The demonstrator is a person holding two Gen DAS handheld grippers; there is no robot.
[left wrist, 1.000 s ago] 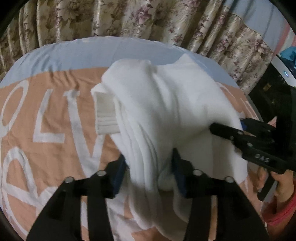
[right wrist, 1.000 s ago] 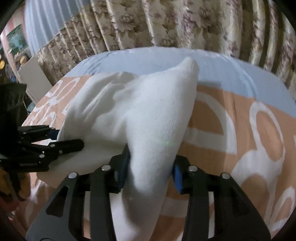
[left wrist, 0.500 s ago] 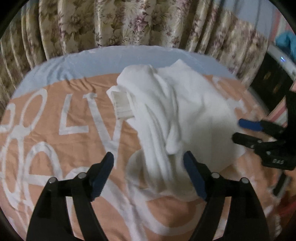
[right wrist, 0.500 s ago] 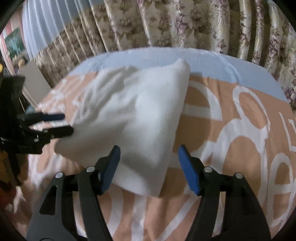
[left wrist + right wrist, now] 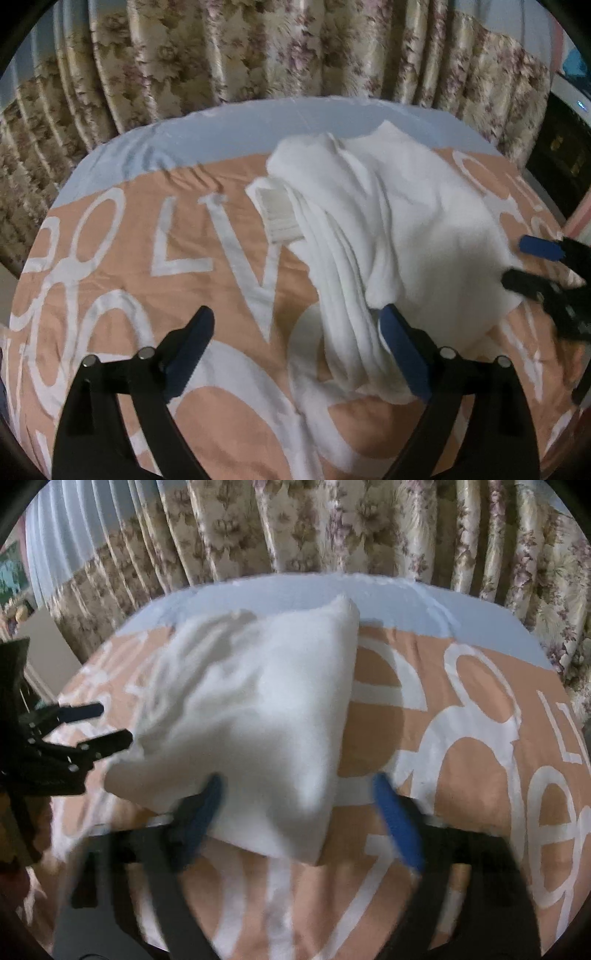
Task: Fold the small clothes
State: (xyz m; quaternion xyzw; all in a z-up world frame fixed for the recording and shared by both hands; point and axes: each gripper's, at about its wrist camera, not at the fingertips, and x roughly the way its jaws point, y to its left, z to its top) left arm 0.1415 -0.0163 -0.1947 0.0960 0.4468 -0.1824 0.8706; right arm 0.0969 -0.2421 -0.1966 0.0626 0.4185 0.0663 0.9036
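— White fleecy garment (image 5: 399,236), folded into a bundle, sits right of centre in our left wrist view, on the peach bedspread with big white letters (image 5: 110,266). Its ribbed cuff (image 5: 279,214) pokes out at the bundle's left edge.

— Agreed. Our left gripper (image 5: 295,328) has its jaws spread wide, holding nothing; the right blue pad (image 5: 402,354) touches or overlaps the cloth's edge.

— Far right of that frame, our right gripper (image 5: 524,264) is wide too, just beside the bundle.

— Flowered curtains (image 5: 332,528) fill the top of both views.
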